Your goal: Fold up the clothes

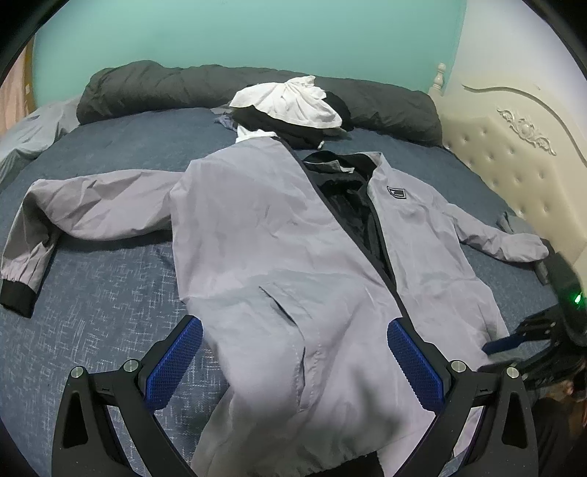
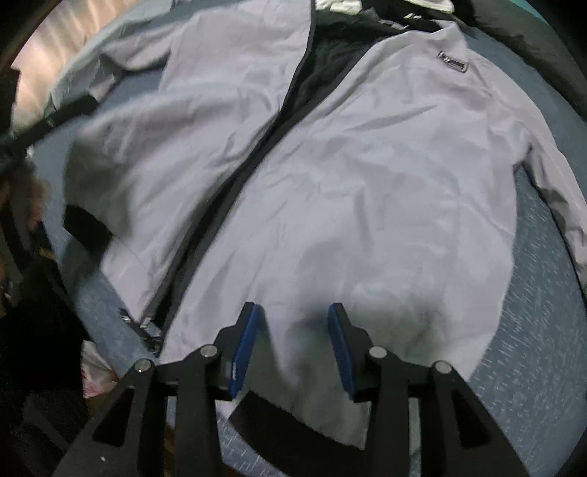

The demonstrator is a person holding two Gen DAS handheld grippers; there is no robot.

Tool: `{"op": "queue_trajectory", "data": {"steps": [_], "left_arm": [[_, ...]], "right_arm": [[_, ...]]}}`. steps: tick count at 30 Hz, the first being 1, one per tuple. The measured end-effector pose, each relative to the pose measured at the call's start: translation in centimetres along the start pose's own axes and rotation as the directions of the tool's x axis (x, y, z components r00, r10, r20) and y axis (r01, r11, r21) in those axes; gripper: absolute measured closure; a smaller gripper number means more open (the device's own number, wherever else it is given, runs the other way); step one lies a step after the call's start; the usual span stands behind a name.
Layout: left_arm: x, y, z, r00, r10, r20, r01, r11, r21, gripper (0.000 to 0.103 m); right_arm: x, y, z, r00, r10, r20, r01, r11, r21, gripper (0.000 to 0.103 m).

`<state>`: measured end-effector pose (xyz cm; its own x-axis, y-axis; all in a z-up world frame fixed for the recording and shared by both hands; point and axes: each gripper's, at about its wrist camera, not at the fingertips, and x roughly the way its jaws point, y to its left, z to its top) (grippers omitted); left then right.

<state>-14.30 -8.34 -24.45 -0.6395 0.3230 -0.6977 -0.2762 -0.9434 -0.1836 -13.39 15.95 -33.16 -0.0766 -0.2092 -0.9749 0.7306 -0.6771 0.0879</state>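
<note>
Jacket spread open on bed, both grippers over its hem

Jacket [image 1: 264,227], grey with black lining, lies face up on the blue bedspread [image 1: 102,301], filling the centre of the left wrist view. Front is unzipped; the black lining shows in a narrow wedge from the collar at upper centre down toward lower right. One sleeve [image 1: 84,209] stretches to the left of the frame and ends in a black cuff [image 1: 16,295] at the left edge. The other sleeve [image 1: 502,242] runs to the right, toward the cream headboard [image 1: 513,154]. A small dark badge [image 1: 396,192] sits on the chest panel right of centre.

Left gripper [image 1: 293,352]: jaws wide apart, blue pads [image 1: 176,363] on either side of the lower left panel; nothing pinched between them. Whether the pads touch the cloth cannot be told.

Right gripper [image 2: 291,337]: jaws part open, narrower than the left, hovering over the lower hem of the other panel; cloth lies between the blue pads [image 2: 244,348] but is not clamped. This view is motion-blurred.

Behind the collar, upper centre of the left wrist view: a pile of clothes, white garment [image 1: 290,101] on top of black ones. A dark rolled quilt [image 1: 154,88] lies along the far edge of the bed against the green wall [image 1: 238,33].
</note>
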Motion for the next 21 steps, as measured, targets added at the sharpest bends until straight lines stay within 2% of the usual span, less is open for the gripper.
{"op": "queue_trajectory", "data": {"steps": [2,3,6,11,16,18,21], "left_arm": [[0.0,0.2,-0.1,1.0,-0.001,-0.002,0.001,1.0,-0.004,0.0],[0.0,0.2,-0.1,1.0,-0.002,-0.002,0.002,1.0,-0.005,0.0],[0.1,0.4,-0.2,1.0,-0.001,-0.001,0.001,1.0,-0.006,0.0],[0.2,0.9,-0.3,1.0,0.0,-0.003,0.0,1.0,-0.015,0.0],[0.0,1.3,-0.3,1.0,0.007,0.003,-0.007,1.0,-0.025,0.0],[-0.1,1.5,-0.3,1.0,0.009,0.006,-0.009,0.999,-0.032,0.0],[-0.3,1.8,-0.3,1.0,0.013,0.007,-0.013,0.999,-0.036,0.0]], "right_arm": [[0.8,0.2,0.1,1.0,-0.005,-0.004,0.005,1.0,-0.01,0.075],[1.0,0.1,0.1,1.0,-0.004,-0.002,0.004,1.0,-0.011,0.083],[0.8,-0.4,0.0,0.999,0.018,0.028,-0.018,1.0,0.008,0.094],[-1.5,-1.8,-0.2,0.991,0.072,0.114,-0.078,0.996,0.052,0.098],[-3.8,-3.3,0.4,0.962,0.164,0.219,-0.194,0.973,0.126,0.099],[-3.7,-3.1,0.7,0.964,0.163,0.208,-0.19,0.974,0.12,0.099],[-1.6,-2.3,1.6,0.982,0.135,0.133,-0.149,0.984,0.1,0.099]]}}
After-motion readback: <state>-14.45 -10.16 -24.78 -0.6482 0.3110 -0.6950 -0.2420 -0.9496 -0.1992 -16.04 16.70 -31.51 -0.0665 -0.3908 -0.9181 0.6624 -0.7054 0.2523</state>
